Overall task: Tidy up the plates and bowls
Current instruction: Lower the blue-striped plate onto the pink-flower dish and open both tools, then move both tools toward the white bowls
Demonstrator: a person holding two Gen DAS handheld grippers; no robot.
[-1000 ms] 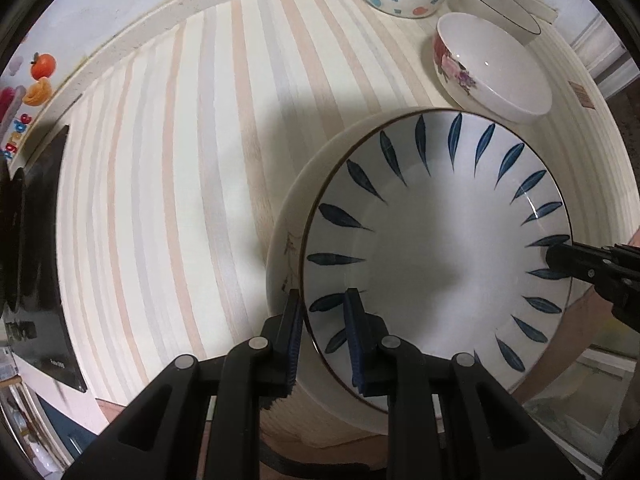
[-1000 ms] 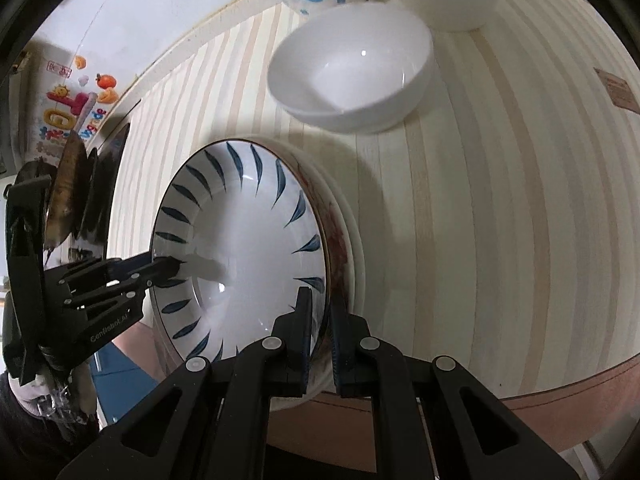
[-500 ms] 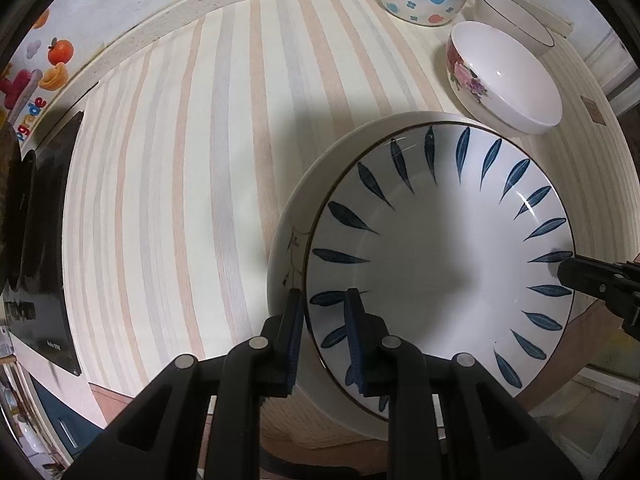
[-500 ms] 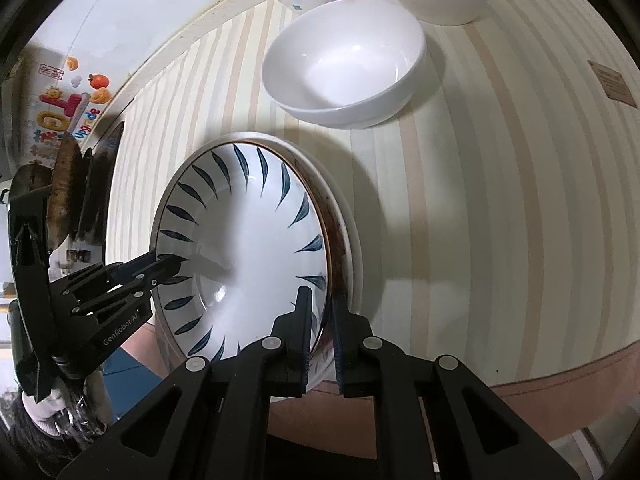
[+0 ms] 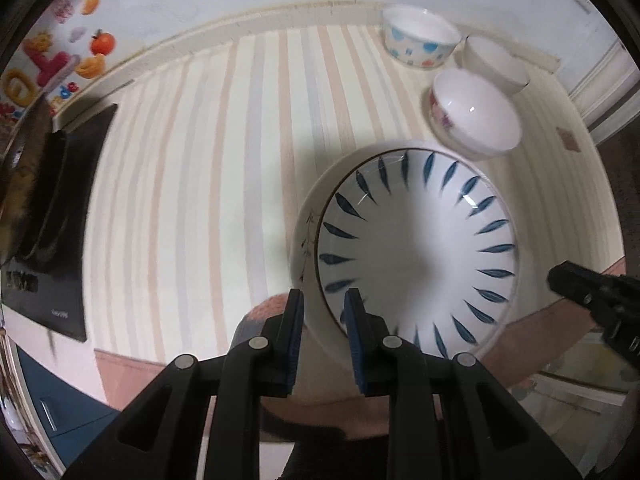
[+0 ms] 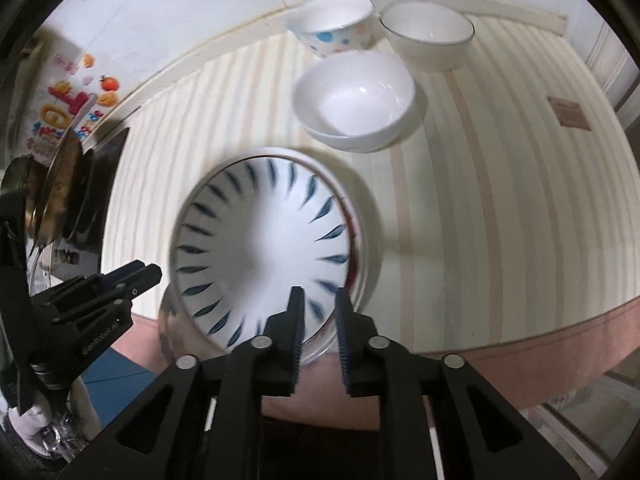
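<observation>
A white plate with blue leaf marks lies stacked on a larger white plate at the table's front edge; the stack also shows in the right wrist view. My left gripper is open, its jaws either side of the stack's near left rim. My right gripper is open, its jaws astride the near right rim. Each gripper shows in the other's view, the right one and the left one, both just off the plates.
Three bowls stand at the back right: a dotted one, a plain dark-rimmed one, and a flowered white one nearest the plates. A black cooktop lies at the left. The striped tablecloth covers the table.
Both grippers have opened and let go of the leaf-patterned plate, which now rests on the larger plate. Both have drawn back from the table and the view has widened.
</observation>
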